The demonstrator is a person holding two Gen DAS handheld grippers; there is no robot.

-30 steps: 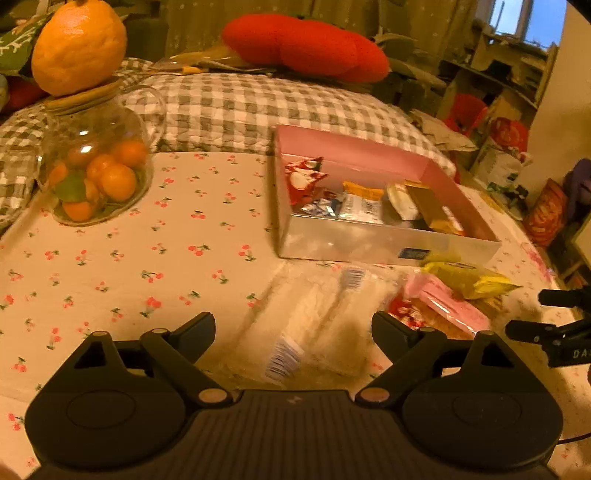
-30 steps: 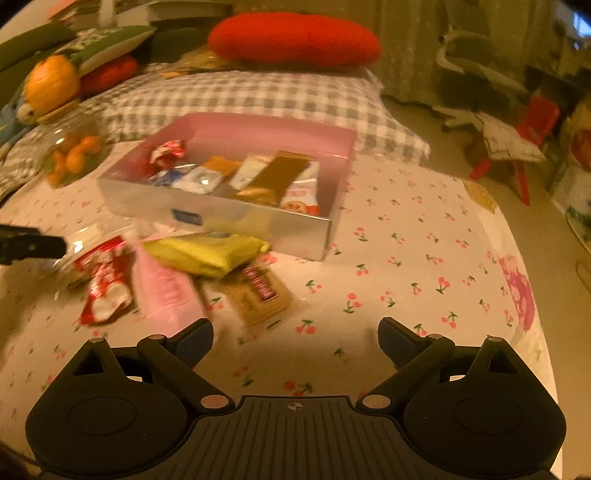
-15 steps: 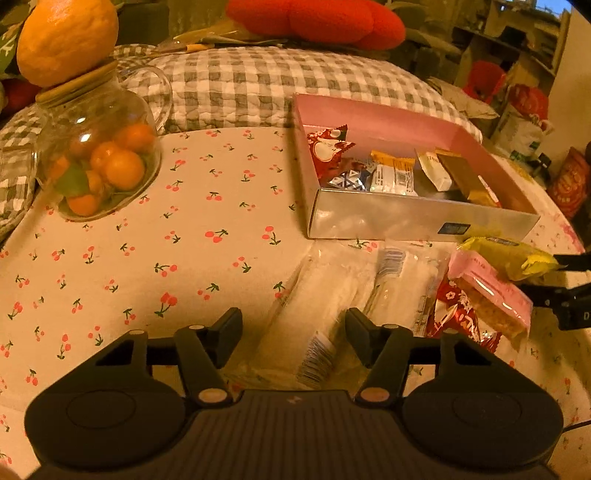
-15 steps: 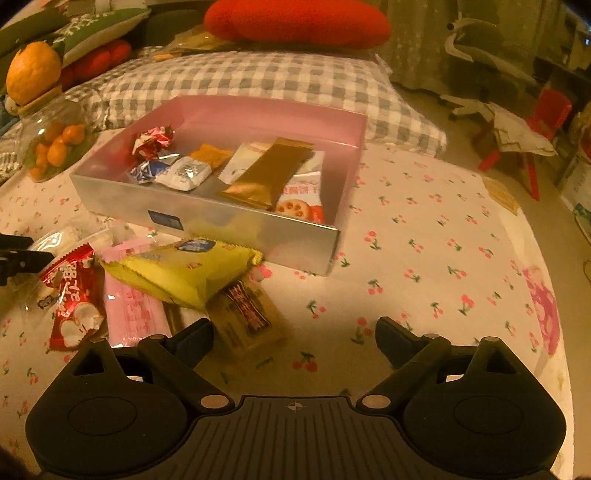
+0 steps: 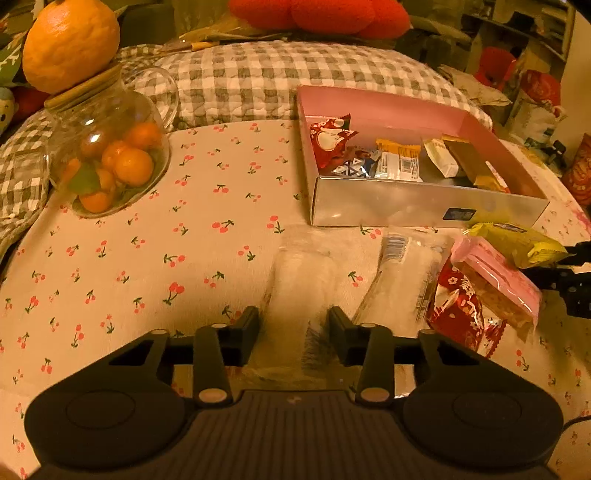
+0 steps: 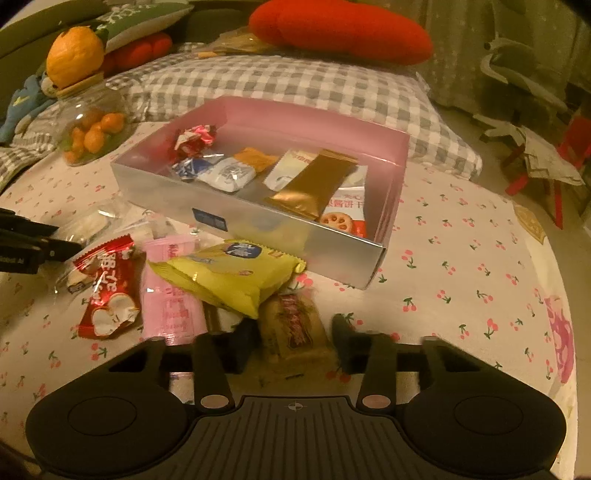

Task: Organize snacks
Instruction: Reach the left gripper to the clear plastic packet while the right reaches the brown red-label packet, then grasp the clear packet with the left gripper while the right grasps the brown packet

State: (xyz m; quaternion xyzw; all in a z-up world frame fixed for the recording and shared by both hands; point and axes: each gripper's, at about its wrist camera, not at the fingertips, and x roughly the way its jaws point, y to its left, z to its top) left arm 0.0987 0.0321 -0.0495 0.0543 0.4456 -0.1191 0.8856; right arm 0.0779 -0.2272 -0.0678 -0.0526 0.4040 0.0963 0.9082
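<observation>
A silver box with a pink inside (image 5: 424,210) (image 6: 295,229) holds several wrapped snacks. Loose snacks lie in front of it: two clear packets of white crackers (image 5: 303,280) (image 5: 402,284), a red packet (image 6: 105,291), a pink packet (image 6: 171,295), a yellow bag (image 6: 232,277) and a brown bar (image 6: 291,328). My left gripper (image 5: 293,326) is shut on the near end of the left clear packet. My right gripper (image 6: 291,336) is shut on the brown bar. The right gripper shows at the right edge of the left wrist view (image 5: 569,280).
A glass jar of small oranges (image 5: 107,162) with a big orange on its lid stands at the left. A checked cushion (image 5: 280,77) and a red cushion (image 6: 340,29) lie behind the box. The cherry-print cloth (image 6: 480,266) ends at the right.
Both grippers have closed: the left onto the clear cracker packet, the right onto the brown bar. Both moved forward and down toward the loose snacks.
</observation>
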